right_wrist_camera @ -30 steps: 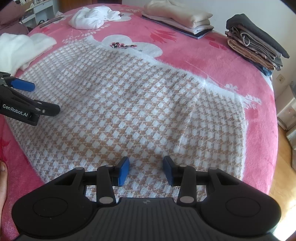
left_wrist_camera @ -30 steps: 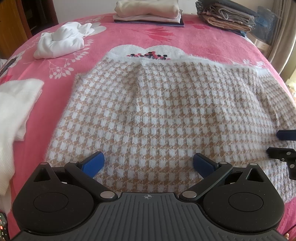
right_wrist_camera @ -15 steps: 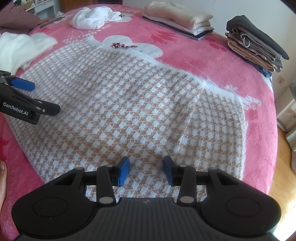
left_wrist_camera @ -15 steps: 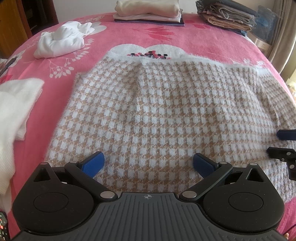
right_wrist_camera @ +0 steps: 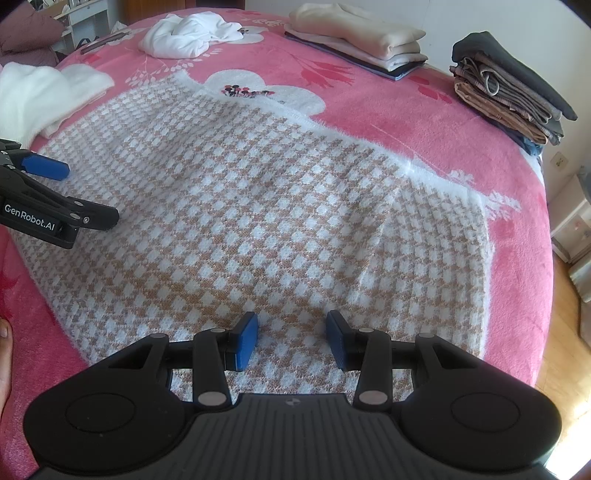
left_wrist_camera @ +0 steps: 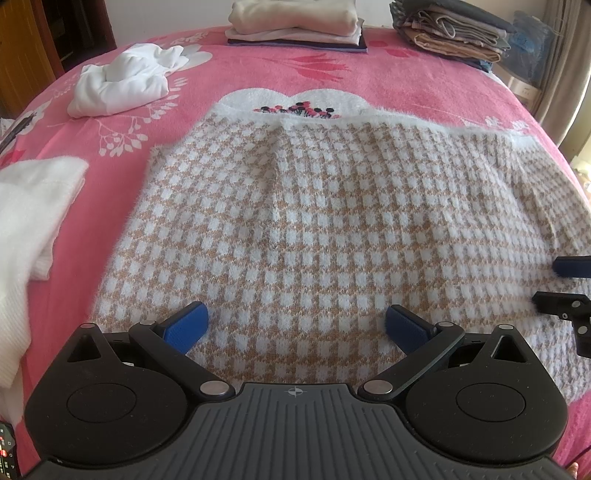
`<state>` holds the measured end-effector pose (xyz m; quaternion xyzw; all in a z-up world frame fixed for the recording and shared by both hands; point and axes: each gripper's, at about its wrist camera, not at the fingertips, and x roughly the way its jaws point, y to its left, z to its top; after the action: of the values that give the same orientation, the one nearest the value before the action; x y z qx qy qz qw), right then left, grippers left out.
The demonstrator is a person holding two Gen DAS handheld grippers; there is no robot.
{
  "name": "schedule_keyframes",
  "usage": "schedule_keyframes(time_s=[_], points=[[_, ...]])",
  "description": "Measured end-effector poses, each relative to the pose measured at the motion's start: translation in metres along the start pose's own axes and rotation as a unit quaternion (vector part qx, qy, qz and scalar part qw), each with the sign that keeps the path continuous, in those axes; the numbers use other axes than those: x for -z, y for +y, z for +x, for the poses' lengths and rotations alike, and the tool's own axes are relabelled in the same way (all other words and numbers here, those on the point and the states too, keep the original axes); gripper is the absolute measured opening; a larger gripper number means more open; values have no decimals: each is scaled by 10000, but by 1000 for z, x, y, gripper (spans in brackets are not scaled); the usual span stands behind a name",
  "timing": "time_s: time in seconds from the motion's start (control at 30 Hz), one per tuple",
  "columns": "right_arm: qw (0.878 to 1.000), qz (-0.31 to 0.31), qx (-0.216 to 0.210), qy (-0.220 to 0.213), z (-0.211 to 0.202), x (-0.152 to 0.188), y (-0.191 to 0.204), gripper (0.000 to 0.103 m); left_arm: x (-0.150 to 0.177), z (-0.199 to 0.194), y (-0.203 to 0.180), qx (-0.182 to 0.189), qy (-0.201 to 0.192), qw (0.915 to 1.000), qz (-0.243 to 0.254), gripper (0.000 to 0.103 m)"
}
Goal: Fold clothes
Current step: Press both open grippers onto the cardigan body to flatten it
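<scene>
The checked knit garment [left_wrist_camera: 332, 229] lies spread flat on the bed [left_wrist_camera: 184, 155], unfolded. Both the left gripper [left_wrist_camera: 295, 326] and right gripper [right_wrist_camera: 291, 338] hover spread, empty. Folded stacks [right_wrist_camera: 354, 37] sit at 12 o'clock; white garments [left_wrist_camera: 122, 88] wait at 10.

Sweater [left_wrist_camera: 332, 229]: I'm seeing tan and white houndstooth checks, edged by a fuzzy white trim.
Blanket [left_wrist_camera: 110, 206]: I'm looking at pink under the sweater, carrying white flowers and darker pink-red leaves.
Crumpled garment [left_wrist_camera: 122, 85]: it's showing plain white, beyond the sweater's left corner.
Beige stack [left_wrist_camera: 295, 18]: I'm reading cream over a navy layer.
Dark stack [right_wrist_camera: 513, 92]: I'm seeing charcoal over brown.
Left gripper [left_wrist_camera: 295, 325] pads: they're showing blue on black arms.
</scene>
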<state>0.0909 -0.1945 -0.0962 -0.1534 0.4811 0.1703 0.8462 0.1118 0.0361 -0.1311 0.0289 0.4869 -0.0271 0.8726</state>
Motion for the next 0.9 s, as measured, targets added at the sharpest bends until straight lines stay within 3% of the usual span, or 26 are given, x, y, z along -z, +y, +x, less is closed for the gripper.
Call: schedule_keyframes(time_s=[0.9], points=[[10000, -23, 12, -38, 0, 1, 1, 44, 2, 0, 0, -23, -28, 10000, 23, 103]])
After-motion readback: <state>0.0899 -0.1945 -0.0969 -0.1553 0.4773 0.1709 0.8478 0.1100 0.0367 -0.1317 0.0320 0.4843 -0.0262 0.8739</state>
